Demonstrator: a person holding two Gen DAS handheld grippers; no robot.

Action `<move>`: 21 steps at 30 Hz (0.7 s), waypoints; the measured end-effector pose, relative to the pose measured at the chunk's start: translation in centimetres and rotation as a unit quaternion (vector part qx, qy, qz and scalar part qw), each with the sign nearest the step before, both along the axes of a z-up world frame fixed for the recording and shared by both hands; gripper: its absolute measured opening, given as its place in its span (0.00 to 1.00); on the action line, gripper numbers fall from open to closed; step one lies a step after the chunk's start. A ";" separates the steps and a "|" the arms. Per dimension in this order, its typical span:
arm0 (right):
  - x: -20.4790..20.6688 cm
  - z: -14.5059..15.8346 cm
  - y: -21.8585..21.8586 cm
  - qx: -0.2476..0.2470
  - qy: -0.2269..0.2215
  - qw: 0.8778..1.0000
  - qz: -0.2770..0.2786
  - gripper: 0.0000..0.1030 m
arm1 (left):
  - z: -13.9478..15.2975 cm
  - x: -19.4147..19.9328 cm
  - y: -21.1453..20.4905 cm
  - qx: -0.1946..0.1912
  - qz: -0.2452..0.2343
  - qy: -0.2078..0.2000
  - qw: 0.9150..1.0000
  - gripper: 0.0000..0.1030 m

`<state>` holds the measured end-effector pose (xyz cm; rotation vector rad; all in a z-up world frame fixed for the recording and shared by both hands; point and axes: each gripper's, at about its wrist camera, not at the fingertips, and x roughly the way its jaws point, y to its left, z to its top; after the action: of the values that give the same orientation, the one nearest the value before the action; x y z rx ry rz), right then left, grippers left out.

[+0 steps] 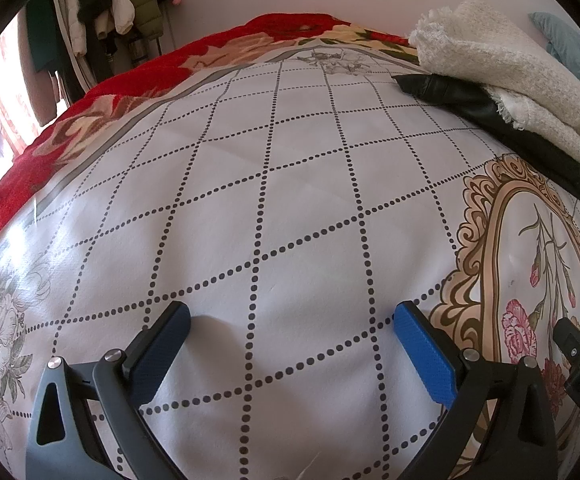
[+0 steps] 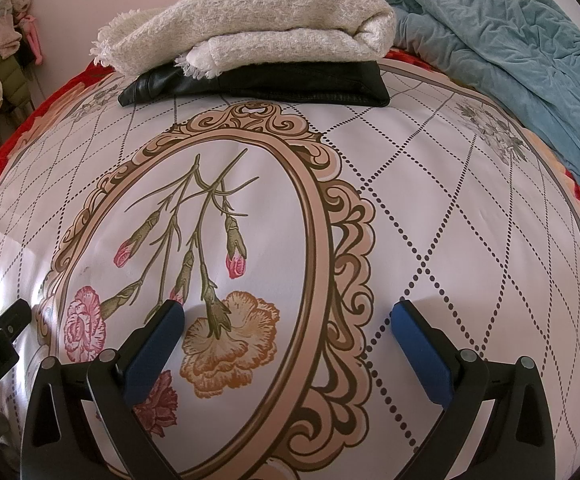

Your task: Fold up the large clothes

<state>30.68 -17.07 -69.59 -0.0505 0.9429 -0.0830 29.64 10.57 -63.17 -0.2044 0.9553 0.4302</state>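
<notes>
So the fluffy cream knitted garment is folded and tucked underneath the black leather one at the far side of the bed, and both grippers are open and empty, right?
Not quite: the order is reversed. The fluffy cream knitted garment lies folded on top of the black leather garment, as the right wrist view shows. The rest holds: the stack sits at the far side of the bed, and the left gripper and right gripper are both open and empty.

Fuzzy cream knit (image 2: 250, 16), glossy black leather (image 2: 274, 82), smooth bedsheet (image 1: 250, 200)

the right gripper (image 2: 288, 320) hangs with jaws wide apart over a white bedsheet (image 2: 469, 240) printed with a framed carnation medallion (image 2: 210, 240), while beyond lie a folded cream fuzzy sweater (image 2: 258, 20) atop a black leather garment (image 2: 290, 84) beside a crumpled teal garment (image 2: 509, 40).
</notes>
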 end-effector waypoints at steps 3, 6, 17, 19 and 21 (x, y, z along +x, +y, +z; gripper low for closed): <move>0.0 0.0 0.0 0.000 0.000 1.000 0.000 1.00 | -0.1 0.0 0.0 0.000 -0.001 0.000 1.000 1.00; 0.0 0.0 0.0 0.000 0.000 1.000 0.000 1.00 | -0.1 0.0 0.1 0.000 -0.001 0.000 1.000 1.00; 0.0 0.0 0.0 0.000 0.000 1.000 0.000 1.00 | -0.1 0.1 0.0 0.000 -0.001 0.000 1.000 1.00; 0.0 0.0 0.0 0.000 0.000 1.000 0.000 1.00 | -0.1 0.1 0.0 0.001 -0.002 0.000 1.000 1.00; 0.0 0.0 0.0 0.000 0.000 1.000 0.000 1.00 | -0.1 0.1 0.0 0.001 -0.001 0.000 1.000 1.00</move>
<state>30.71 -17.06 -69.59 -0.0504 0.9428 -0.0824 29.73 10.55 -63.26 -0.2020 0.9556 0.4281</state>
